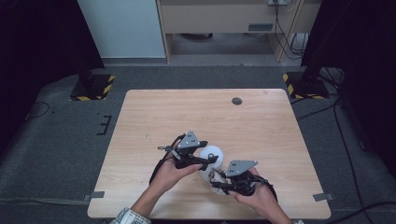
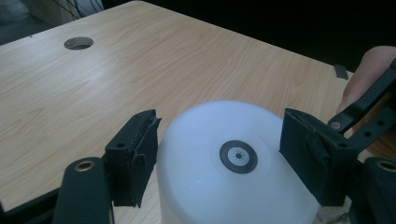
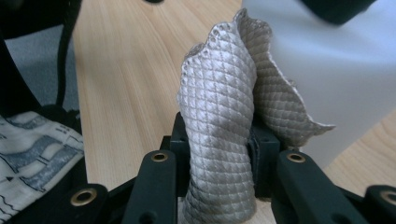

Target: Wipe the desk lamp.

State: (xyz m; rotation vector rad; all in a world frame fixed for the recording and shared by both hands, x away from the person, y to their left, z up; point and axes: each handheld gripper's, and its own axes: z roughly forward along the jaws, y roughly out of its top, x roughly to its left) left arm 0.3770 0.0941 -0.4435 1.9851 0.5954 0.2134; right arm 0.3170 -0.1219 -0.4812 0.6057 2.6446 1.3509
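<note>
Right now the biggest thing is the wooden table point(image 1: 149, 116), pale and smooth, with a small round hole point(image 1: 236, 101) near its far edge. Next comes a white round tub point(image 2: 233, 163) that sits on the table close to the person's side, and it has a small dark ring point(image 2: 238, 156) in the middle of the face that looks toward the left gripper's camera. The left gripper point(image 1: 205, 161) reaches around this tub from the left. Its two black jaws are spread wide with the tub between them, one pad point(image 2: 135, 156) just beside the left side of the tub and the other pad just beside the right side; I cannot tell if they touch it. The right gripper point(image 1: 217, 179) is just beside the tub on the near side. Its jaws are pinched tight on a thin beige cloth point(image 3: 222, 121) with a bumpy diamond pattern. The cloth stands up between the jaws, folded and wavy, and its top edge lies right next to the white tub. A patterned sleeve point(image 3: 32, 149) shows at the left of the right gripper view.
</note>
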